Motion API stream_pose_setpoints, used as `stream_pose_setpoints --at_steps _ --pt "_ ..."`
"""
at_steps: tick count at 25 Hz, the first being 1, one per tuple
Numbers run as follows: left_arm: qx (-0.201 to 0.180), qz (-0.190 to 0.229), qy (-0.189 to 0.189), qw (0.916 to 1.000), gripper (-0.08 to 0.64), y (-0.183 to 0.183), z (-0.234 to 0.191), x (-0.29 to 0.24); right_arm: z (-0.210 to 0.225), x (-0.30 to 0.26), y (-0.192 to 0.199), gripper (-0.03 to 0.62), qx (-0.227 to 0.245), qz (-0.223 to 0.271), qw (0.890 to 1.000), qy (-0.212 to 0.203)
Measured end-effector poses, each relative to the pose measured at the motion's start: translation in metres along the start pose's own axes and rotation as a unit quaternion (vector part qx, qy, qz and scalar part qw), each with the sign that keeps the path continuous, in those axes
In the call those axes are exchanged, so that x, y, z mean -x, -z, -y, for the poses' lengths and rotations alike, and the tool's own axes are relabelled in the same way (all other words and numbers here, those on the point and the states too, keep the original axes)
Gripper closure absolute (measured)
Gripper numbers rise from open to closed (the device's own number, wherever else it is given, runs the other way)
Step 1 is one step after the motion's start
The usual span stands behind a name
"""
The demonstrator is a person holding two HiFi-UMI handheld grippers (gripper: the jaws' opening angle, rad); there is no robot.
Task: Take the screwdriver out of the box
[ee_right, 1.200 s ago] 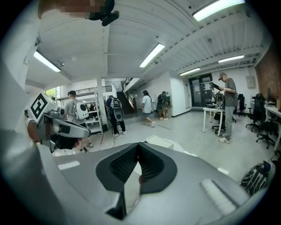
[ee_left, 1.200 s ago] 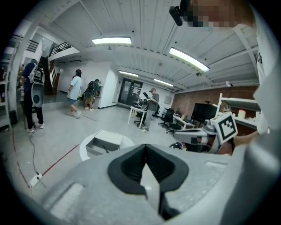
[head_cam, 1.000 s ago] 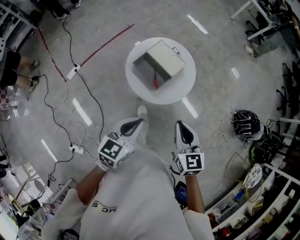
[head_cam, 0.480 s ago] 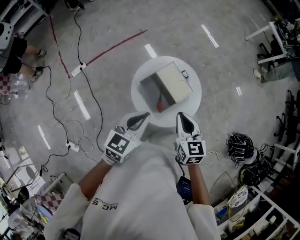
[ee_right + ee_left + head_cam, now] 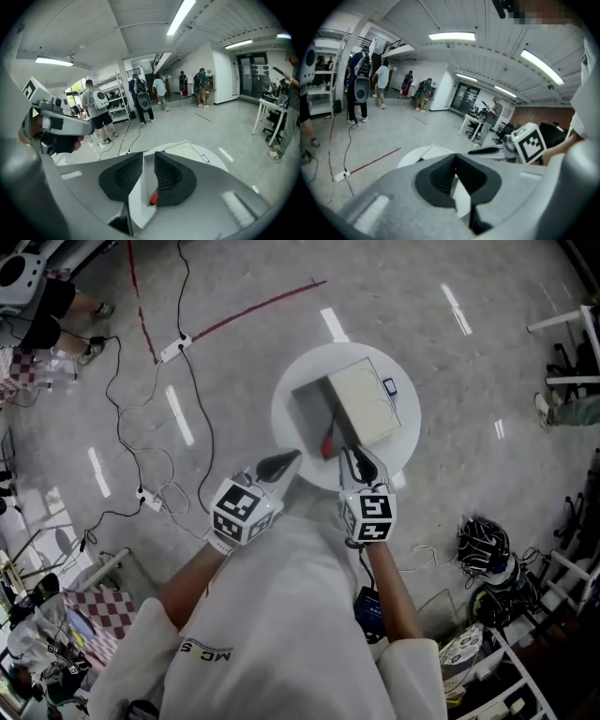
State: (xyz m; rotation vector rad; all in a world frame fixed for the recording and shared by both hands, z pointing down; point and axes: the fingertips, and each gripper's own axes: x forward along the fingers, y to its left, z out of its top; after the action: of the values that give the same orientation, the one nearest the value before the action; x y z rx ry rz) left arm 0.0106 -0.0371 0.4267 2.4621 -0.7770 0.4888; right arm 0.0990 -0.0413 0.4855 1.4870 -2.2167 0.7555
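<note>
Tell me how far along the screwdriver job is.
Done: both grippers are at the table, near the open box. In hand: the right gripper points at the red-handled screwdriver, jaws opening with nothing between them; the left gripper is shut and empty. Left: grasp the screwdriver, which lies in the box, and lift it out.

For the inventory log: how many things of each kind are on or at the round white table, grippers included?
Table: 1
Box, open: 1
Screwdriver, red handle, in the box: 1
Grippers: 2, the left gripper, shut, and the right gripper, jaws opening with nothing between them
Total: 5
</note>
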Motion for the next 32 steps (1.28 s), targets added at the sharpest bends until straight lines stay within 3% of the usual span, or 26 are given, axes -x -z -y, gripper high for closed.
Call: stream_pose_setpoints --at_steps 11,19,24,27,32 --pt "0.013 -0.012 -0.021 0.9996 0.560 0.017 -0.033 -0.035 0.025 -0.092 0.067 0.497 -0.049 -0.099 0.994 0.003" --pt "0.019 -0.042 -0.012 0.9989 0.560 0.046 -0.046 -0.066 0.052 -0.140 0.113 0.480 -0.071 -0.142 0.987 0.022" --pt "0.025 -0.057 -0.015 0.9980 0.560 0.058 -0.054 -0.078 0.057 -0.164 0.146 0.467 -0.073 -0.188 0.979 0.022" --pt "0.029 -0.062 -0.015 0.9975 0.560 0.064 -0.059 -0.083 0.058 -0.176 0.163 0.466 -0.103 -0.212 0.972 0.026" --pt "0.034 -0.069 -0.016 0.9969 0.560 0.074 -0.066 -0.087 0.061 -0.194 0.171 0.466 -0.105 -0.248 0.962 0.037"
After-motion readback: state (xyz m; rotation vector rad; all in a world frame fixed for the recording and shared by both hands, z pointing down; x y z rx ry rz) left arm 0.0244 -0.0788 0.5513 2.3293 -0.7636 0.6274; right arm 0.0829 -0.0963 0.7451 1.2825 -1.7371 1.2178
